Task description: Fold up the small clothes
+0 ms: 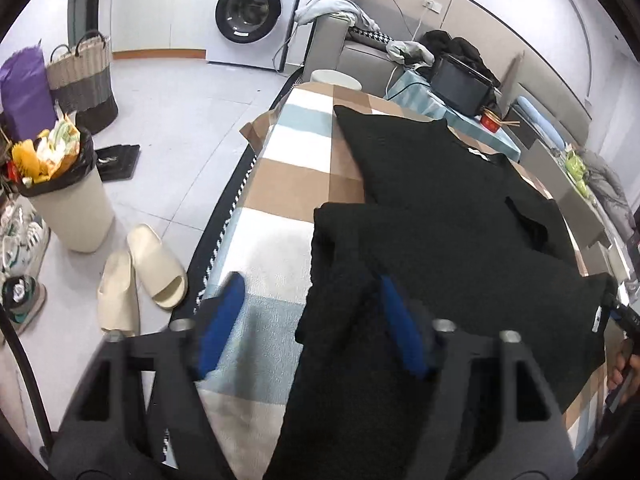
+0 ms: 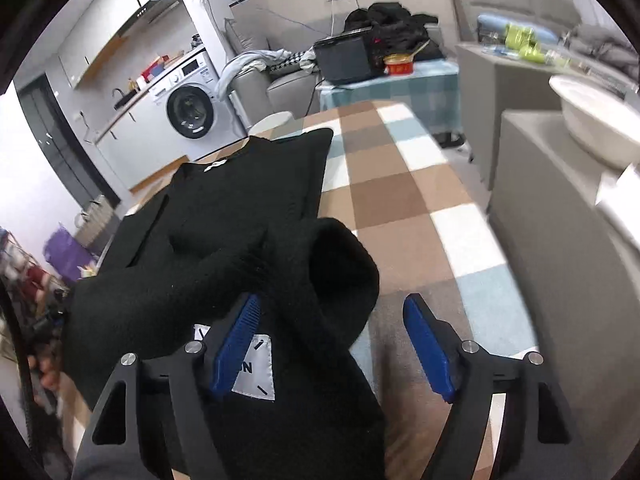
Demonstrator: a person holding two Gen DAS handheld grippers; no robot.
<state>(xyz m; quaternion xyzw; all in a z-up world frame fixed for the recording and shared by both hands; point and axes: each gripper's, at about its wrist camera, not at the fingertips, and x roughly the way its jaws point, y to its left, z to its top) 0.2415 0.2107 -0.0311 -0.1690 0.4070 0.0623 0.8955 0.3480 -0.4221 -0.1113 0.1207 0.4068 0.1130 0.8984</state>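
Left tool (image 1: 312, 320): released, blue pads spread, the black knit garment (image 1: 460, 220) draped between them with neither pad pressing it. Right tool (image 2: 332, 344): likewise released, its left pad over the garment's white label (image 2: 256, 368), its right pad clear of the cloth above the checked blanket (image 2: 400, 184). The garment lies partly folded on the blanket-covered surface; beyond, a washing machine (image 1: 256, 12) on the far left.

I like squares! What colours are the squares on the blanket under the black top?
The blanket has brown, white and pale blue checks, clearest in the right wrist view.
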